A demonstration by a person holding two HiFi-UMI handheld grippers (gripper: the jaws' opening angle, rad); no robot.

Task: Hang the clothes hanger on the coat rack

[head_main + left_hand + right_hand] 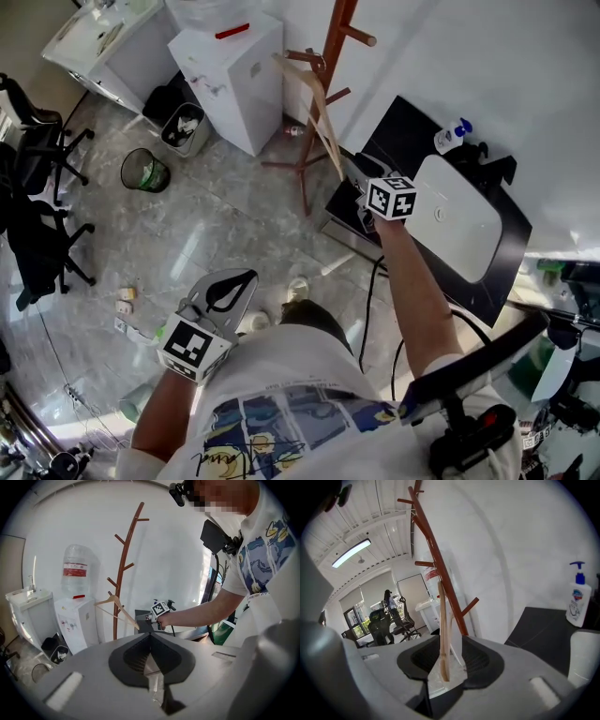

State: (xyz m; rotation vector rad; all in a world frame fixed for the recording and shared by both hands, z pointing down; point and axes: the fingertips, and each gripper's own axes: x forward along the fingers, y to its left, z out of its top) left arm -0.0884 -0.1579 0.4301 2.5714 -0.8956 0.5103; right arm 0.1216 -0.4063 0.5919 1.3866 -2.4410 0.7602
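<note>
A reddish-brown coat rack (335, 42) with short pegs stands against the white wall. A pale wooden hanger (317, 105) has its top at one of the pegs (111, 594) and slants down toward my right gripper (353, 178). In the right gripper view the hanger's lower end (444, 665) stands in the gap of my right gripper (451, 640). The jaws stand apart, wider than the thin wood, and the pads do not press on it. My left gripper (150, 634) stays low near the person's body, well back from the rack, shut with nothing in it.
A white water dispenser (230, 75) stands left of the rack, with a black bin (183, 127) and a green wire bin (143, 171) beside it. Office chairs (37, 187) line the left. On the right, a black table (412, 127) carries a white device (455, 216) and a soap bottle (577, 597).
</note>
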